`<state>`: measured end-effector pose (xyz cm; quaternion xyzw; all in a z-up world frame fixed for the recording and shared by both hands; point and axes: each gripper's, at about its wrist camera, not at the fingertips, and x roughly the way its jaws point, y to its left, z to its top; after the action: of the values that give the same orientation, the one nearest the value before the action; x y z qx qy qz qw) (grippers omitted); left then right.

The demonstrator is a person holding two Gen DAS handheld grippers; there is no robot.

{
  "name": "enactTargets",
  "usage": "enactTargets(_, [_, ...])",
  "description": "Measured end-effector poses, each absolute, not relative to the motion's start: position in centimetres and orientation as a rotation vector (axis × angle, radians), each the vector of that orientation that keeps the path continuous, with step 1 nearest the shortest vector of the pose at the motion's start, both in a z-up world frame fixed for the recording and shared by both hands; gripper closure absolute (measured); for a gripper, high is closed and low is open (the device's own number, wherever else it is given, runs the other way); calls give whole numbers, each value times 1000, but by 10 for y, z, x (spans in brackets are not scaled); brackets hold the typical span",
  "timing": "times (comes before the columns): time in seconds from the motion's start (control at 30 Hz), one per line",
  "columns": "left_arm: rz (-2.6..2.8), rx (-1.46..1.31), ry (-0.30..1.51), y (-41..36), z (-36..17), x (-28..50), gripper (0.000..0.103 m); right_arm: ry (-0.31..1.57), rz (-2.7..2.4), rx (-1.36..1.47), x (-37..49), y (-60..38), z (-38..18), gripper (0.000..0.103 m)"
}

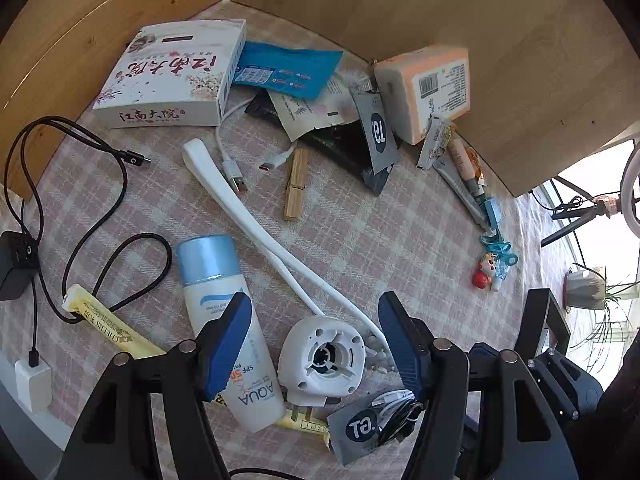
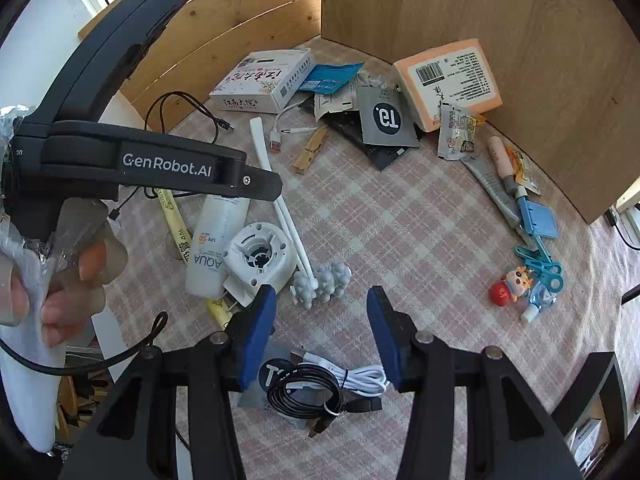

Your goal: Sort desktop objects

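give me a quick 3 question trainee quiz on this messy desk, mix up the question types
1. True or false: the right tongs are shut on the bundled cables.
2. Which item lies right beside the white plug-in device? A) wooden clothespin B) sunscreen bottle C) tissue pack
3. Fill in: the cartoon keychain lies on the ___ tablecloth.

Key
1. False; both blue pads stand apart above the cables, with nothing gripped.
2. B
3. Plaid
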<state>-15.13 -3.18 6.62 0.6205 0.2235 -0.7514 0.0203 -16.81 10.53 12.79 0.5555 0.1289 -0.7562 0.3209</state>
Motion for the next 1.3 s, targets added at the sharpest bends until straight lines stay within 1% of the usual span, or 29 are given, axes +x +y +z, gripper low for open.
enactTargets(0.17, [-2296,1954,708,-30,53,-166,46,312,-1907,1507,-189,93,108,56])
enactTargets(0.2, [-2291,1961,714,-30,50,-167,47,306,-1892,1516,-192,91,104,58])
enactTargets(0.27, [-2280,1982,708,-29,44,-171,52,285,-1862,1540,-197,87,97,62])
enactTargets(0.37, [-2256,2017,712,-25,34,-173,64,278,-1841,1566,-203,82,87,68])
enactTargets(0.43, [-2242,2036,722,-24,26,-175,72,278,-1831,1577,-205,79,81,70])
enactTargets(0.47, [-2240,2041,729,-23,24,-176,72,270,-1824,1581,-206,79,79,70])
enactTargets(0.53, [-2242,2040,734,-20,21,-178,78,251,-1819,1583,-207,77,75,70])
enactTargets(0.57, [-2243,2034,733,-19,21,-178,78,242,-1820,1581,-206,77,74,71])
enactTargets(0.63, [-2256,2023,728,-16,23,-179,81,220,-1818,1581,-205,77,73,76])
enactTargets(0.67, [-2263,2024,730,-14,24,-179,81,206,-1808,1582,-203,77,72,87])
enactTargets(0.7, [-2268,2027,738,-11,25,-178,82,188,-1786,1593,-202,77,70,95])
enactTargets(0.83, [-2307,2035,740,-1,32,-173,88,159,-1765,1598,-194,81,70,97])
enactTargets(0.93, [-2339,2033,737,8,41,-167,88,110,-1774,1587,-186,95,80,98])
enactTargets(1.07, [-2428,2023,713,32,65,-156,89,51,-1810,1563,-172,122,99,98])
enactTargets(1.2, [-2541,2030,661,63,92,-151,91,-27,-1864,1543,-160,157,119,98])
enactTargets(1.3, [-2619,2042,606,102,103,-149,92,-81,-1939,1521,-145,186,135,98])
